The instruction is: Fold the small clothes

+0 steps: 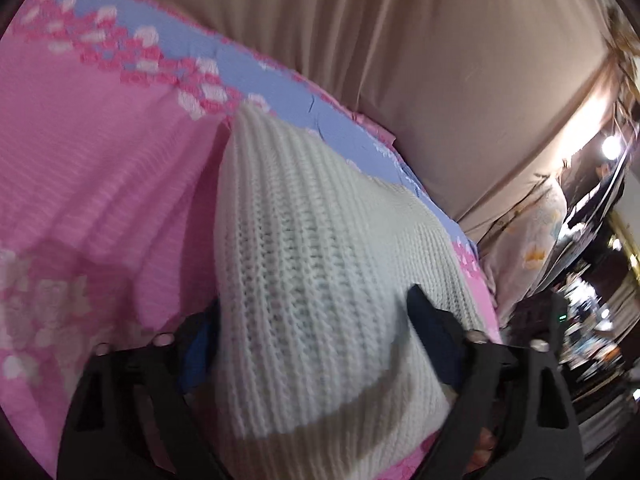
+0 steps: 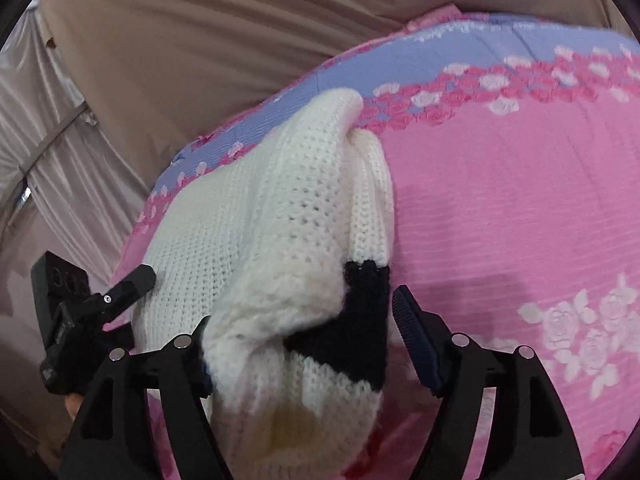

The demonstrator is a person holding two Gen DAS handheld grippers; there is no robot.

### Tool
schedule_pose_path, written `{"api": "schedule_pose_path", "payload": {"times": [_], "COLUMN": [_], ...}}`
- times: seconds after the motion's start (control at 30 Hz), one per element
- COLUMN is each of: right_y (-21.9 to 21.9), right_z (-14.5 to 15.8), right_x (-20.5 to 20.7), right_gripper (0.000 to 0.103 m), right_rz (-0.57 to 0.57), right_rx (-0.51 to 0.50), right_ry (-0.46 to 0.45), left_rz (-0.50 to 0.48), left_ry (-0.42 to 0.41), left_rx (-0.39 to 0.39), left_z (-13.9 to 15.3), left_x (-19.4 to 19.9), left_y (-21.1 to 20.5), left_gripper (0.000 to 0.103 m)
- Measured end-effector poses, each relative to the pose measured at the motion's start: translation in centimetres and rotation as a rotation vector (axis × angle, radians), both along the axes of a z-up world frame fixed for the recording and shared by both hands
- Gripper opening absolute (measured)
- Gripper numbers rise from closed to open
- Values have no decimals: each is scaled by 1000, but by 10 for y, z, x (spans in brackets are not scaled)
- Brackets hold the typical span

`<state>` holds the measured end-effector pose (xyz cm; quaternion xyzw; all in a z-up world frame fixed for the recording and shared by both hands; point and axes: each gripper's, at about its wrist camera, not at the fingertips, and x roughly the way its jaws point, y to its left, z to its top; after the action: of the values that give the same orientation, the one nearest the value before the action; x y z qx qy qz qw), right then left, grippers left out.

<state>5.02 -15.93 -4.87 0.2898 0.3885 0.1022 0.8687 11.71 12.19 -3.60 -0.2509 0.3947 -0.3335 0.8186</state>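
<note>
White knit garment (image 1: 320, 272) lies on the pink bedspread (image 1: 100, 168) — left gripper (image 1: 316, 312) and right gripper (image 2: 300, 320) jaws wide apart, straddling it, gripping nothing.

The left gripper (image 1: 316, 312) is matte black plastic, its two fingers (image 1: 430, 320) faced with dark blue ribbed pads; silver round screw heads (image 1: 474, 336) sit at the finger pivots, and triangular cut-outs pierce the broad black arms; the right gripper (image 2: 298, 316) has the same black frame, blue-padded fingers (image 2: 416, 336) and silver screws (image 2: 460, 339); the left gripper's black boxy body shows two round sockets.
</note>
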Motion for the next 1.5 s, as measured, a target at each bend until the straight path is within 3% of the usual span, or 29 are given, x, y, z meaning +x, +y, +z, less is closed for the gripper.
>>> {"api": "schedule_pose_path", "payload": {"times": [0.03, 0.1, 0.2, 0.3, 0.37, 0.47, 0.53, 0.67, 0.73, 0.8, 0.83, 0.93, 0.97, 1.13, 1.23, 1.37, 1.5], "right_y": [1, 8, 18, 7, -2, -16, -26, -19, -11, -5, -5, -4, 0, 23, 30, 26, 32], "right_z": [-1, 17, 63, 82, 64, 13, 21, 57, 52, 22, 10, 16, 21, 20, 8, 1, -4], "right_x": [5, 5, -6, -10, -1, 17, -2, -37, -34, -20, -20, -42, -51, -89, -96, -99, -97], "right_gripper": [48, 39, 37, 38, 43, 46, 46, 45, 45, 43, 43, 43, 43, 45, 55, 68, 72], "right_rz": [3, 9, 6, -20, -37, -69, -100, -145, -123, -112, -110, -145, -162, -219, -239, -245, -236], "right_rx": [22, -49, -162, -175, -196, -225, -148, -233, -281, -374, -374, -327, -349, -537, -603, -583, -617], "right_ry": [-4, -60, -204, -282, -244, -45, -90, -178, -136, -11, 13, -13, -15, -16, 11, 45, 74], "left_rz": [-3, -14, -26, -40, -45, -24, 8, 41, 31, 27, 28, 47, 55, 130, 150, 164, 213], "left_ry": [8, -32, -132, -182, -192, -85, -113, -173, -175, -148, -137, -130, -137, -240, -249, -180, -155], "left_rx": [-28, -60, -74, -97, -49, 121, 85, 157, 243, 300, 312, 353, 380, 571, 627, 685, 792], "left_z": [-1, 13, 45, 60, 49, 9, 8, 25, 24, 17, 15, 18, 21, 27, 18, 2, -6], "left_x": [4, 4, -1, 0, 4, 17, 6, -13, -17, -18, -19, -34, -42, -88, -106, -110, -106], "left_y": [1, 0, -5, -9, -18, -34, -24, -17, -23, -28, -30, -26, -26, -39, -53, -66, -73], "left_gripper": [63, 52, 51, 52, 56, 59, 60, 62, 63, 66, 66, 65, 65, 85, 92, 94, 94]}}
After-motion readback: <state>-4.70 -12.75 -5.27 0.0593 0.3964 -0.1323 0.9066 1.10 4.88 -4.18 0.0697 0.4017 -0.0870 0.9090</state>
